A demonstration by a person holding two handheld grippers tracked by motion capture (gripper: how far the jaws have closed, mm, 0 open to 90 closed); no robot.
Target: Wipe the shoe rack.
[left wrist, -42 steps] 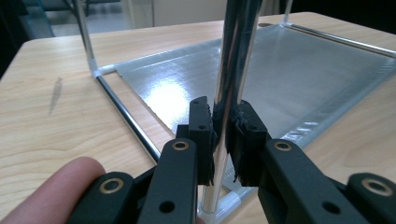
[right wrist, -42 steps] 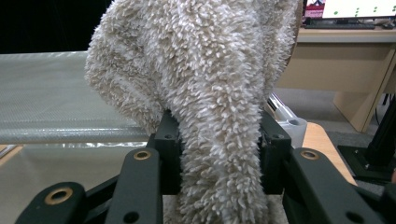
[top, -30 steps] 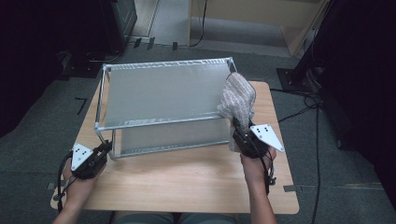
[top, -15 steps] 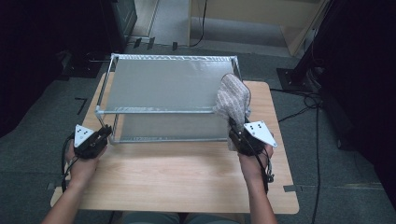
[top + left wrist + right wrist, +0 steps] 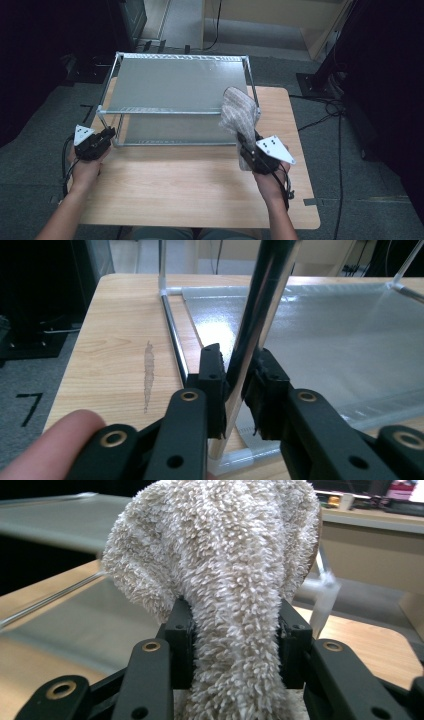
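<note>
A two-tier metal shelf rack stands at the far side of my wooden table. My left gripper, whose jaws have just eased slightly apart, sits around its near-left post. My right gripper pinches a fluffy towel by the rack's right end. If that loosened left hold slips, I expect the rack could skid.

Swung round from a skewed angle to sit square with the table's edges: the metal shelf rack, near left leg now close to the table's left edge. Carried along with that leg, the left gripper, jaws just eased slightly yet pads touching it. Shifted with the rack's right corner, the towel.
</note>
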